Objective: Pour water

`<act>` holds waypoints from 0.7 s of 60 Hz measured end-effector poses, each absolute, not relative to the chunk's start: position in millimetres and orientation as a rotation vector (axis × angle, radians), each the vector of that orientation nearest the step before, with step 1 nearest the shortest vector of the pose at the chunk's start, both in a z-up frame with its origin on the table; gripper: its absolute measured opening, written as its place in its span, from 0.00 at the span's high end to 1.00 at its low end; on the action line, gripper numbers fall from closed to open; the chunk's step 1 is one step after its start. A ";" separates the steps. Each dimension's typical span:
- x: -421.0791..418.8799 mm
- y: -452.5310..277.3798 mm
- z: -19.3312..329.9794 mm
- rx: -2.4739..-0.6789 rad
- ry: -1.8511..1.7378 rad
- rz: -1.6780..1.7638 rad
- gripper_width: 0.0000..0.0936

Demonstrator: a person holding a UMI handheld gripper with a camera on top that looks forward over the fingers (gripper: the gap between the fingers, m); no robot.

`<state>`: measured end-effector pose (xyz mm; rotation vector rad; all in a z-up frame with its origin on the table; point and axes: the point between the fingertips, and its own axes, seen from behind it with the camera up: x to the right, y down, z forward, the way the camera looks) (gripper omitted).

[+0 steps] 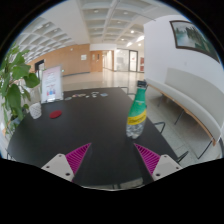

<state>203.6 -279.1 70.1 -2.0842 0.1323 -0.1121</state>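
The bottle (137, 110) stands upright on the bench (95, 135), just ahead of my right finger. My fingers (111, 160) are open, empty; I should centre, then close around its middle.

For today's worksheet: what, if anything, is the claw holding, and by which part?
Nothing: the claw is open, and the green bottle stands untouched beyond it.

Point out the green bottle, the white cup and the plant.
green bottle (138, 112), gripper view, on its label band.
white cup (35, 108), gripper view, on its side wall.
plant (14, 80), gripper view, on its leaves.
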 end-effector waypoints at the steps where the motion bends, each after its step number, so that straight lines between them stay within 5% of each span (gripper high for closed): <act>1: 212.6 -275.6 69.7 -2.077 0.143 -0.126 0.09; 27: 317.8 -159.5 77.6 -1.905 0.195 -0.304 0.14; 42: 326.7 -123.1 75.8 -1.852 0.175 -0.325 0.44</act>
